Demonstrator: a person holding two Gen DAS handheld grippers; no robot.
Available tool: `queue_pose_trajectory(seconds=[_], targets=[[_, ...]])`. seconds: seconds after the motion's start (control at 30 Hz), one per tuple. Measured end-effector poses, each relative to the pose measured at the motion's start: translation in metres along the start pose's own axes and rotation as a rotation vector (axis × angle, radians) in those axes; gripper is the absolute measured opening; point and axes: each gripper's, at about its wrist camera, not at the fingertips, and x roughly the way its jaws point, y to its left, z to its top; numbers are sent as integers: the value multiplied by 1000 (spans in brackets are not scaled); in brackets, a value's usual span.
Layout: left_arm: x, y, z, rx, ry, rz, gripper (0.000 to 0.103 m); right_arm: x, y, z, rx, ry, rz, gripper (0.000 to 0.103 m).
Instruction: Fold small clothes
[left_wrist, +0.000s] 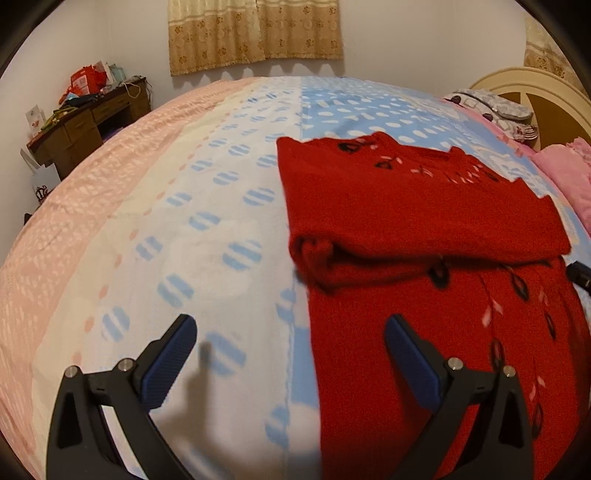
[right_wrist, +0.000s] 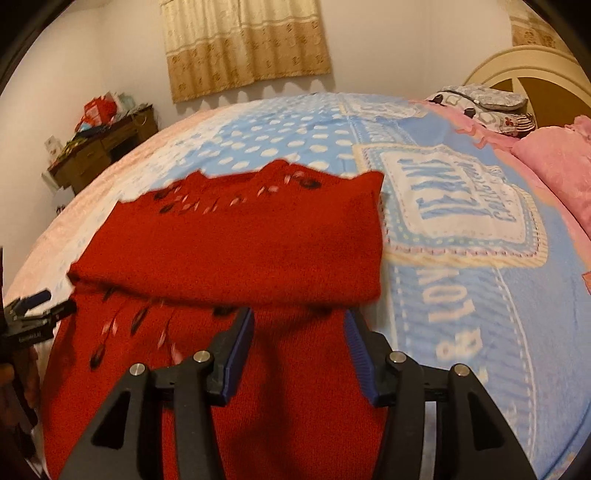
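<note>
A red sweater (left_wrist: 424, 206) lay on the bed (left_wrist: 155, 229), its far part doubled back over its near part so that a rolled fold edge ran across the garment. The folded upper layer ended in a jagged far hem with dark and pale leaf marks (the same marks ran down the lower layer). The garment sat on the blue half of the bedspread, toward the headboard (right_wrist: 524, 77) side, with 1 side edge close beside the printed white label patch (right_wrist: 454, 206).

The left hand-held gripper (left_wrist: 291, 332) hovered with its 2 fingers spread wide and nothing between them; 1 finger hung over the bare spotted bedspread, the other over the sweater's near left edge. The right hand-held gripper (right_wrist: 299, 325) stood parted as well, its blue pads either side of red knit just below the fold, not pressing on it.

Broad open bedspread stretched from the sweater's left edge to the pink far side of the bed. A pink blanket (right_wrist: 554, 166) and pillows (right_wrist: 484, 99) crowded the headboard end. A cluttered wooden desk (left_wrist: 88, 125) stood beyond the bed's far corner, under the curtain (left_wrist: 255, 33).
</note>
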Motion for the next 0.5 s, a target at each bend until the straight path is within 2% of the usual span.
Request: queue_pose_trajectory(seconds=[0.23, 0.5], targets=[[-26, -5, -20, 28, -6, -25, 103, -19, 8, -31, -49, 50, 27, 52], [-47, -12, -40, 30, 5, -62, 103, -39, 8, -53, -38, 74, 27, 53]])
